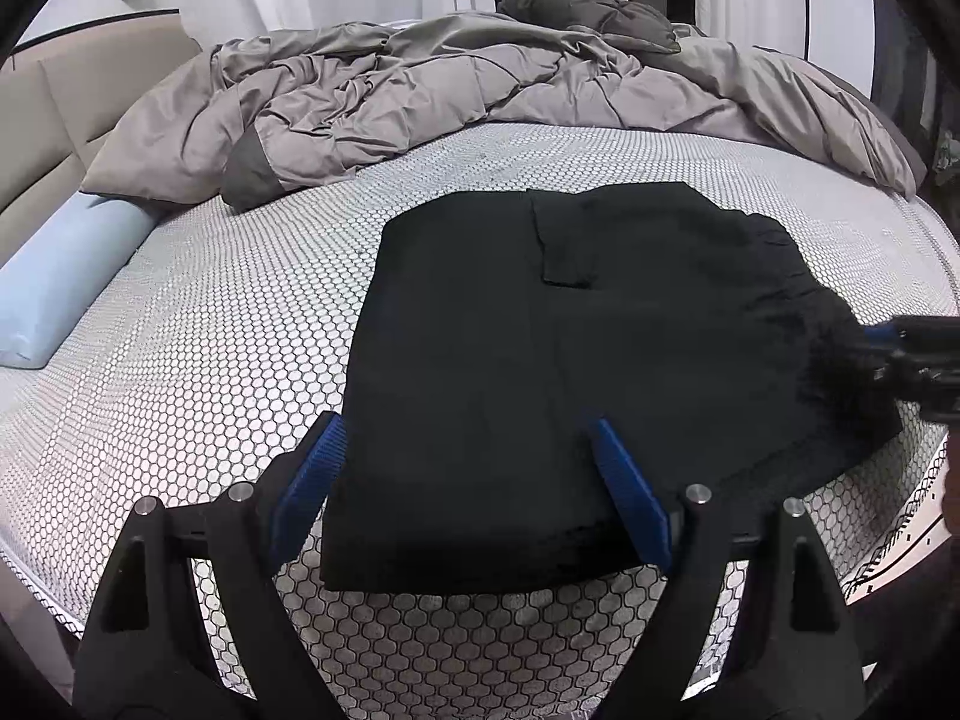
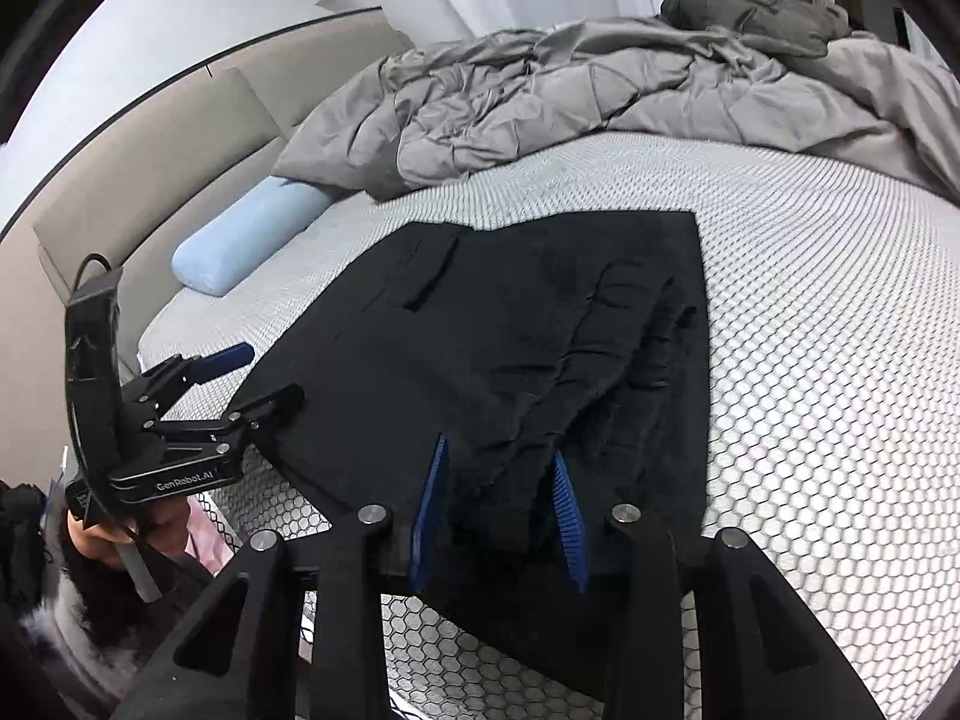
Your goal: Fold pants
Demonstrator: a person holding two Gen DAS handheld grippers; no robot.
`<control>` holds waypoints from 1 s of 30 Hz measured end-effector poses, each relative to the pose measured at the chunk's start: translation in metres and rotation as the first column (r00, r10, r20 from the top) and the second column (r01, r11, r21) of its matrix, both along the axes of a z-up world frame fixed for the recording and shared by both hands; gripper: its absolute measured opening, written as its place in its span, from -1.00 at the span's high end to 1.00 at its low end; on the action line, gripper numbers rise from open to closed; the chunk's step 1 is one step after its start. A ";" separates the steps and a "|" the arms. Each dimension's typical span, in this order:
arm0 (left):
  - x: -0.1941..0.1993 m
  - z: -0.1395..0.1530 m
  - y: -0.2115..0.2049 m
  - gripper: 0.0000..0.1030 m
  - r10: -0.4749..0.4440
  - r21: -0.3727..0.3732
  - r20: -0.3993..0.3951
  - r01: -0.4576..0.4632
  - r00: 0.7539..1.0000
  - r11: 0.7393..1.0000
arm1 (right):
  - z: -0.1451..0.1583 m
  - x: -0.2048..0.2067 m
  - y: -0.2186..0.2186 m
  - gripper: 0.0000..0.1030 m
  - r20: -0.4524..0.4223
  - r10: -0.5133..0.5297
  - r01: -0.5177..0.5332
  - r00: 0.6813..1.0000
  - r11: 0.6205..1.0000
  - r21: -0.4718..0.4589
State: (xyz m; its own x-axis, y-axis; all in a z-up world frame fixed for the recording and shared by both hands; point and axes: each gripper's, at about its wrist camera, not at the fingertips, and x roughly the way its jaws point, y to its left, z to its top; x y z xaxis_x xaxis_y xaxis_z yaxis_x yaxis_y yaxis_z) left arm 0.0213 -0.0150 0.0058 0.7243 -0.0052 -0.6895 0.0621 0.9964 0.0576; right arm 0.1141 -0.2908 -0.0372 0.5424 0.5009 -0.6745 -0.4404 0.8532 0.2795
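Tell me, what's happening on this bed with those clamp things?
A person is folding black pants on the mattress, holding a two-finger gripper in each hand. The pants already lie folded into a compact rectangle. The left gripper is open, straddling the near edge. The right gripper is also open, around the bunched waistband end. A rumpled grey duvet lies behind.

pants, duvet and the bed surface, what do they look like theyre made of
Pants: black matte woven cloth, probably cotton or a blend; it creases softly and gathers at the waistband.
Duvet: grey-taupe quilted fabric with a slight sheen, puffy, so likely a filled microfibre or smooth cotton shell.
Bed surface: white mesh-like knit with a dark honeycomb pattern, apparently a spacer fabric cover.
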 end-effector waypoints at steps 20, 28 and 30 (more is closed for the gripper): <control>0.006 0.001 0.024 -0.61 -0.018 -0.121 -0.006 0.017 1.000 0.992 | -0.003 0.017 -0.023 0.71 -0.090 -0.024 0.033 0.996 0.995 0.095; 0.019 0.004 0.007 -0.61 -0.032 -0.151 -0.010 0.030 0.999 0.988 | 0.010 0.011 -0.066 0.66 -0.097 -0.094 0.111 0.991 0.976 0.186; 0.022 0.004 0.000 -0.61 -0.047 -0.155 -0.012 0.044 0.999 0.987 | 0.004 0.013 -0.066 0.56 -0.126 -0.072 0.098 0.989 0.972 0.212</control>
